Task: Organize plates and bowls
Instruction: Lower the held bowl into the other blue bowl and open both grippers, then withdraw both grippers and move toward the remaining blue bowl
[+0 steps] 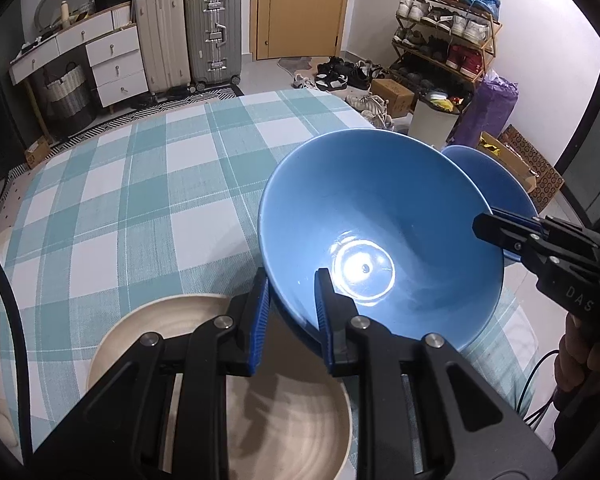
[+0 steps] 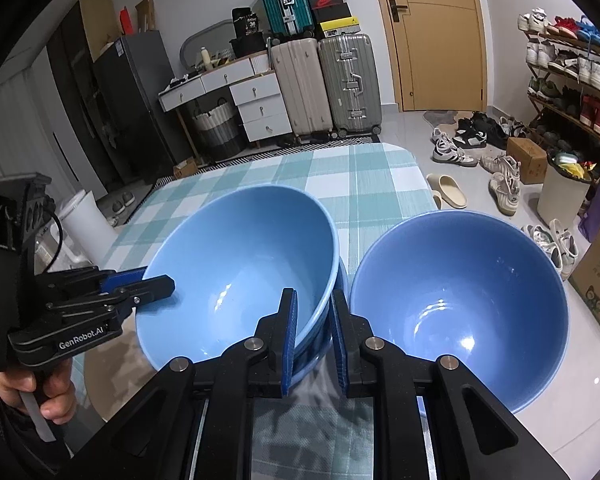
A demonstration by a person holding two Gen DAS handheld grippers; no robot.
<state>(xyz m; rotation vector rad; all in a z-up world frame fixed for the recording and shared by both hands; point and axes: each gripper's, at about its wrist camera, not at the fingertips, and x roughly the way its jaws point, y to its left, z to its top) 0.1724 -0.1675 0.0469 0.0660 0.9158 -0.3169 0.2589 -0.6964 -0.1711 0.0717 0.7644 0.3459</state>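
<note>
A large blue bowl (image 1: 380, 232) (image 2: 240, 264) is held tilted above the checked tablecloth. My left gripper (image 1: 292, 288) is shut on its near rim, one finger inside and one outside. My right gripper (image 2: 314, 312) straddles the opposite rim, one finger inside and one outside, with a small gap on the outer side. It also shows in the left wrist view (image 1: 496, 226). A second blue bowl (image 2: 460, 304) (image 1: 488, 176) sits upright beside it on the right. A beige plate (image 1: 260, 420) lies below my left gripper.
The table with the teal and white checked cloth (image 1: 140, 184) ends close behind the bowls at its right edge (image 2: 420, 176). Suitcases (image 2: 324, 80), a drawer unit (image 2: 260, 100) and a shoe rack (image 1: 448, 40) stand on the floor beyond.
</note>
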